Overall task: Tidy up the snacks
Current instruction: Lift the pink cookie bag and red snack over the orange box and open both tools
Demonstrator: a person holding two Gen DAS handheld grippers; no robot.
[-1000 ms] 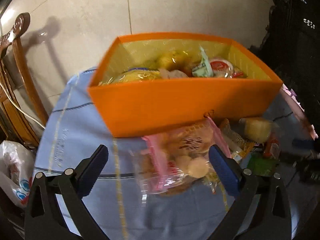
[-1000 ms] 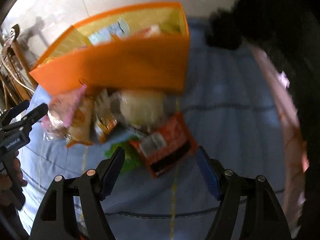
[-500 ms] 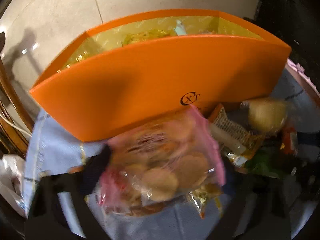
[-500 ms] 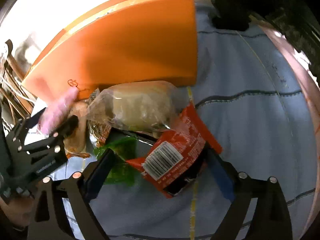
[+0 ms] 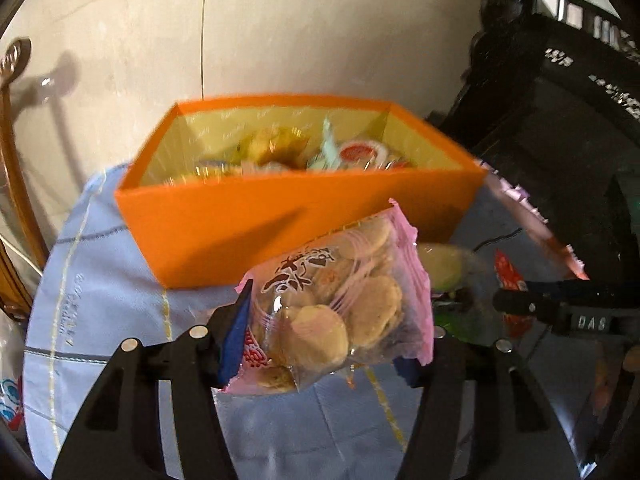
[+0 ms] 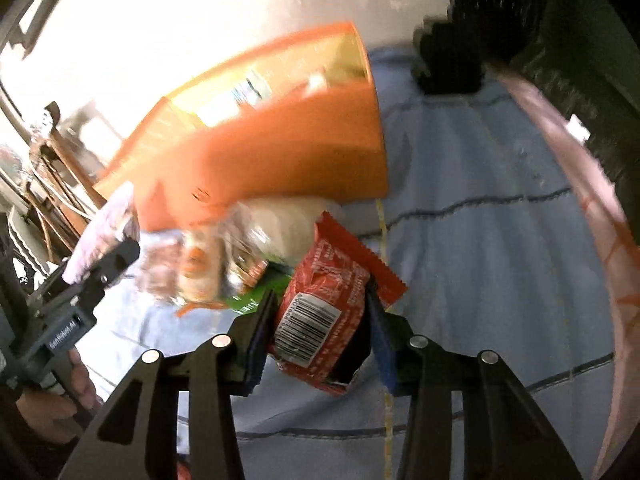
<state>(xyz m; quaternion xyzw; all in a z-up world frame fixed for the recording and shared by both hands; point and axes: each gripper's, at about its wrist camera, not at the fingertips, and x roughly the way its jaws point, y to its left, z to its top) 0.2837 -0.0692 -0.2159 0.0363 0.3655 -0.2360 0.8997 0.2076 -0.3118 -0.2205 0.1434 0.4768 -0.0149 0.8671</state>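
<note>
The left gripper (image 5: 320,344) is clamped on a pink-edged biscuit bag (image 5: 340,312), held above the blue tablecloth (image 5: 100,300); it looks light and crinkly with breakable contents, so its sealed edges seem the safest hold. The right gripper (image 6: 318,334) pinches a soft-looking red wrapped snack (image 6: 324,304) across its middle. At 12 o'clock, the orange box (image 5: 248,224) already holds several wrapped snacks.

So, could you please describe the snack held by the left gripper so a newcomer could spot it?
Start at the big orange cardboard box on the blue tablecloth. In front of it, the left gripper clamps a clear pink-edged bag of round pale biscuits, the only pack showing loose cookies.
</note>
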